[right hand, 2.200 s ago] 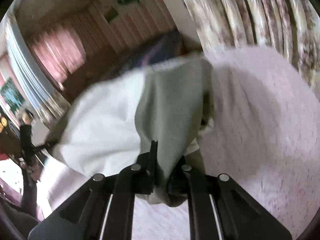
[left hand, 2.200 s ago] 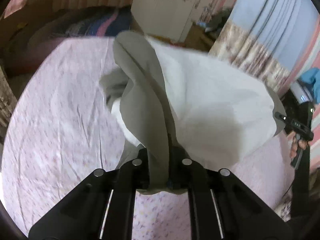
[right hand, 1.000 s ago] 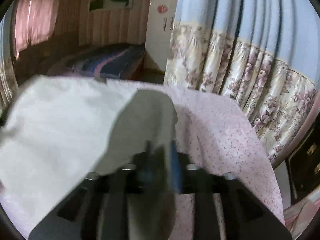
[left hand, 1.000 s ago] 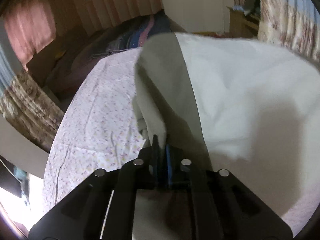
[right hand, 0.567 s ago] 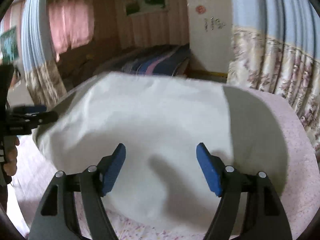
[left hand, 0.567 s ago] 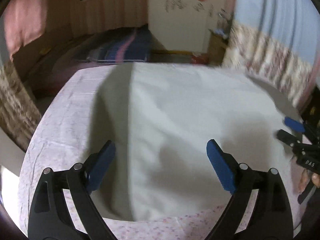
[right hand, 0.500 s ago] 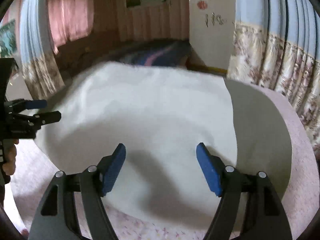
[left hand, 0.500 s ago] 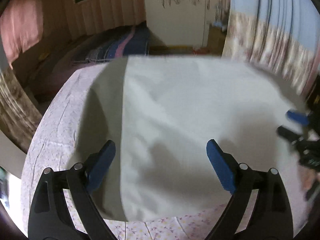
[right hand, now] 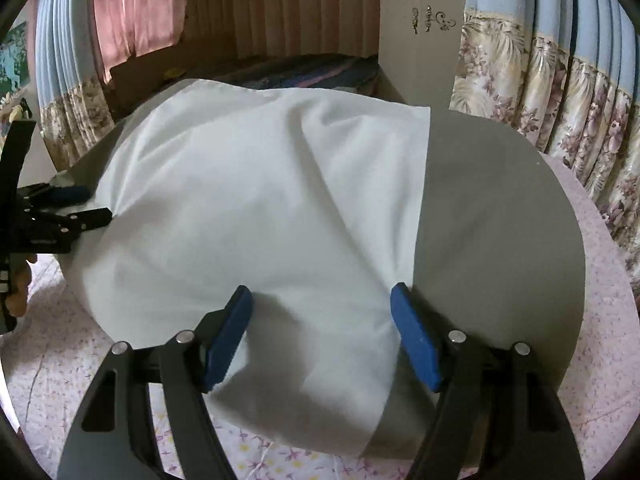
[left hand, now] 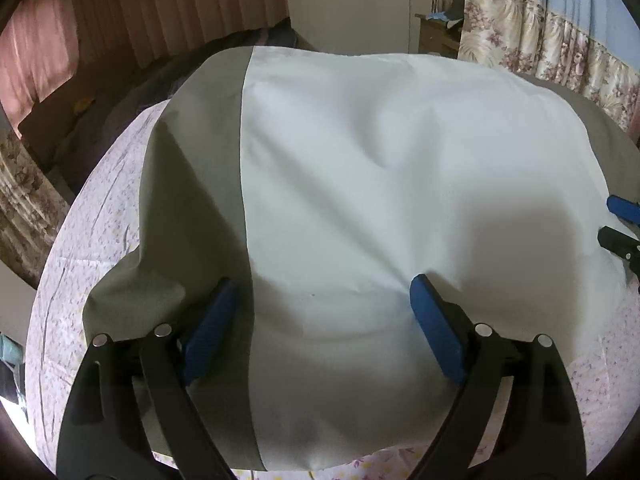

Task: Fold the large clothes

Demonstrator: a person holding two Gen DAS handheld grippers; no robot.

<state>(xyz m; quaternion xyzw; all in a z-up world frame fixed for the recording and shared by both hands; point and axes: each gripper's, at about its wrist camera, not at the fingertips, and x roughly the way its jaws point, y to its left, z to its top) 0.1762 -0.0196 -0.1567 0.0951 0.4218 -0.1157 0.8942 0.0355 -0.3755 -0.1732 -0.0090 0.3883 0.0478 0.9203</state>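
A big white cloth (left hand: pixel 400 184) with grey side bands lies spread on the flowery pink bed sheet (left hand: pixel 92 216) — it puffs up a little in the middle. The left gripper (left hand: pixel 320 332) hangs over its near edge with fingers wide apart, holding nothing. The right gripper (right hand: pixel 322 338) is also wide and empty — its blue pads (right hand: pixel 416 340) sit above the cloth.

Each camera sits just behind its own tongs, looking steeply down, close over the bed (left hand: pixel 100 208). Both views share the white-and-grey cloth (left hand: pixel 380 184) and each other's tongs at the frame edge.
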